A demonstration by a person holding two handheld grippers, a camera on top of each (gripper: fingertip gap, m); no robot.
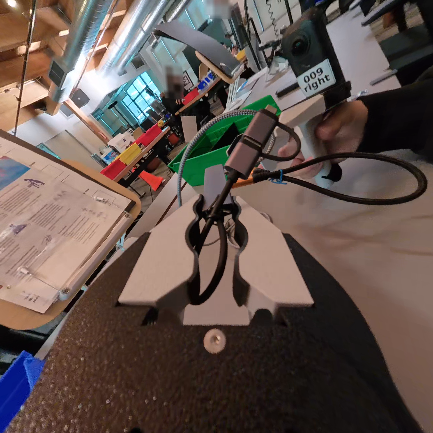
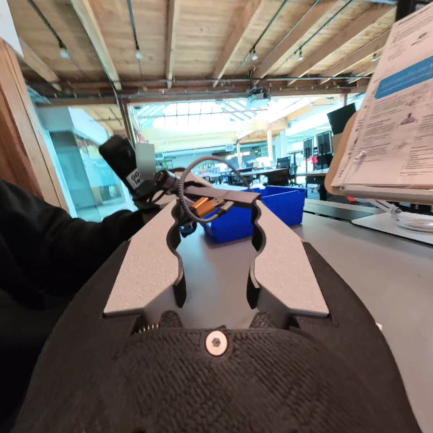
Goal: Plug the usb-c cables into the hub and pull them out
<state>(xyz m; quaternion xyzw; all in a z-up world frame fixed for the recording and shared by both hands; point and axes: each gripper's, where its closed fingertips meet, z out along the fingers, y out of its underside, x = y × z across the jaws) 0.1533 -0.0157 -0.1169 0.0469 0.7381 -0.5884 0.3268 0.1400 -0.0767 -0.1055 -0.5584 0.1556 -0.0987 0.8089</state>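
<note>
In the left wrist view, the left gripper (image 1: 216, 206) has its two grey fingers drawn close at the tips, clamped on the grey hub (image 1: 214, 181), which stands up between them toward twelve o'clock. A black cable (image 1: 212, 264) loops down through the gap between the fingers and rises again to a grey adapter plug (image 1: 248, 143) that tilts up toward one o'clock, just above the hub. A braided silver cable (image 1: 187, 154) arcs from the plug's upper end over toward eleven o'clock and drops down beside the table (image 1: 351, 257). At three o'clock a second black braided cable (image 1: 375, 194) forms a wide loop, with a blue tie near an orange connector (image 1: 243, 182) just beside the hub. Behind the plug, at twelve o'clock, sits a green bin (image 1: 201, 161). At two o'clock a hand (image 1: 337, 131) in a dark sleeve holds the white handle of the right gripper, whose fingers are hidden from this view. At nine o'clock a stand carries a printed sheet (image 1: 54, 232). In the right wrist view, the right gripper (image 2: 214, 206) has its fingers spread apart, holding nothing; between their tips, at twelve o'clock, lie the orange connector (image 2: 199, 204) and a silver plug (image 2: 225, 206) against the long grey hub (image 2: 222, 193). A blue bin (image 2: 281, 208) stands behind, at one o'clock.
</note>
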